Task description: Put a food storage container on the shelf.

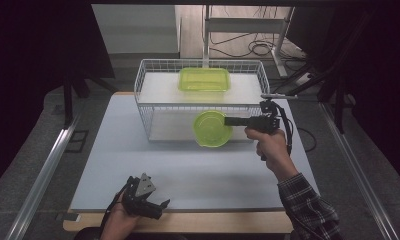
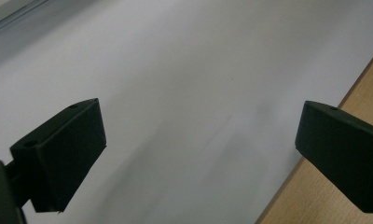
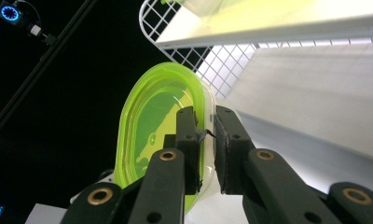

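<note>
We held the round green bowl (image 1: 211, 129) by its rim in the right gripper (image 1: 234, 121), jaws pinched on its wall, lifted in front of the wire basket (image 1: 147, 102) near the table's (image 1: 113, 165) far edge. A rectangular green container (image 1: 204, 79) lay inside the basket. Our left gripper (image 1: 158, 206) rested at the near edge, jaws spread wide.

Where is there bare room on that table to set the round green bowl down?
The grey mat lies bare between the wire basket and the left gripper, widest at its left. The basket's top shelf is bare beside the green tray. The right gripper holds the round bowl against the basket's front.
</note>
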